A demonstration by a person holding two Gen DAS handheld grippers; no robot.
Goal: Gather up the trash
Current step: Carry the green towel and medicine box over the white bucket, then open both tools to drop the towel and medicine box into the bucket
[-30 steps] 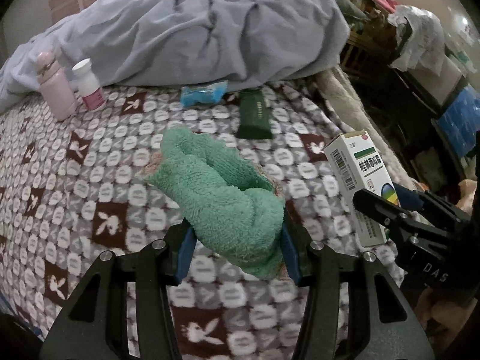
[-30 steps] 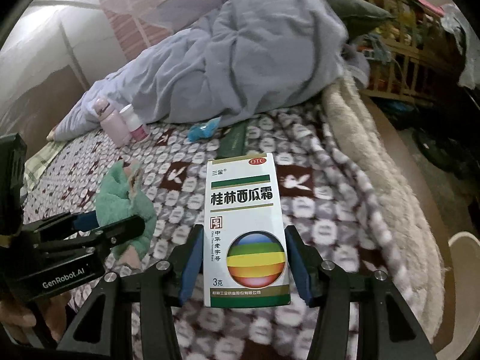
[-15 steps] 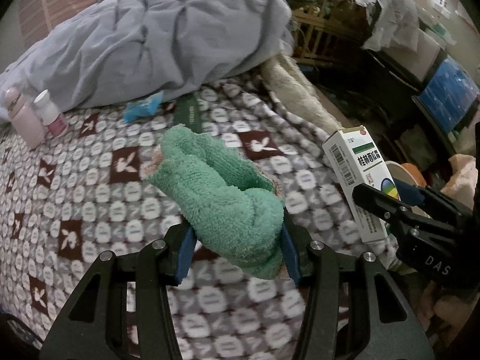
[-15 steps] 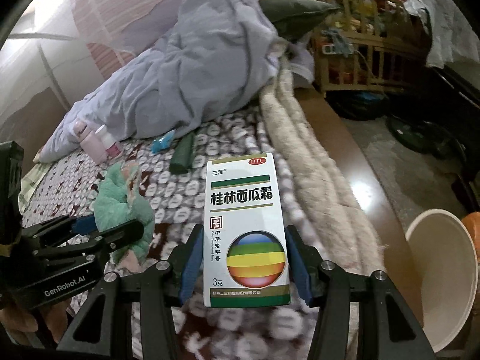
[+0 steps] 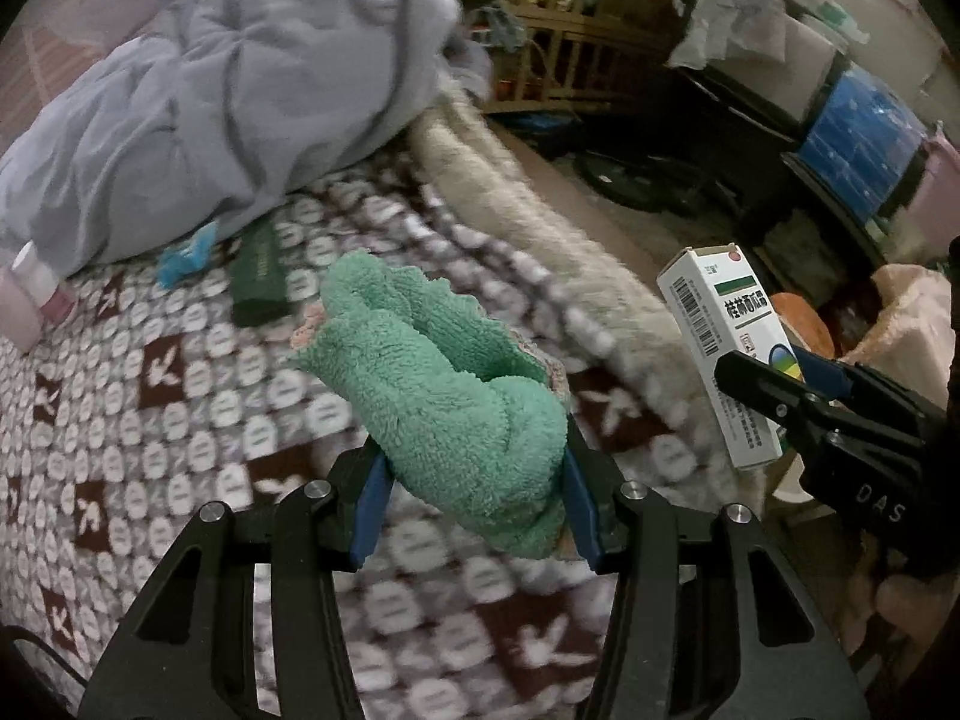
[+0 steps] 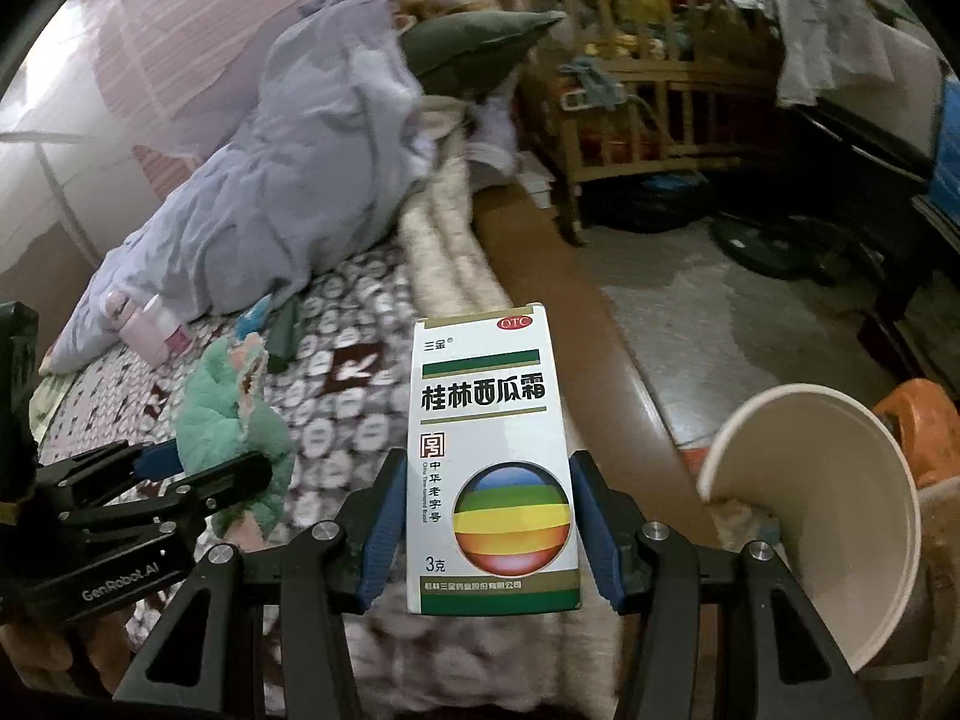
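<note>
My left gripper (image 5: 474, 498) was pinching a green towel (image 5: 444, 396) between its blue pads; the bundle filled the lower middle of the left wrist view and stuck up and to the left beyond the fingertips. My right gripper (image 6: 483, 531) was clamped on a white medicine box (image 6: 489, 462), which stood upright between the pads in the lower middle of the right wrist view, printed face toward the camera. In the left view that same box (image 5: 720, 354) showed at the right edge, held above the bed's cream border.

Compared with a second earlier, both grips were unchanged, but the background had slid left. The patterned blanket (image 5: 150, 420) then filled most of both views; now the bed's edge and the floor took up the right half. A white bucket (image 6: 840, 516), barely seen before at the lower right corner of the right view, now stood large there, just right of the box. The pink bottle (image 5: 18, 312), green packet (image 5: 258, 276) and blue wrapper (image 5: 186, 255) had drifted to the left, below the grey quilt (image 5: 240, 90).
</note>
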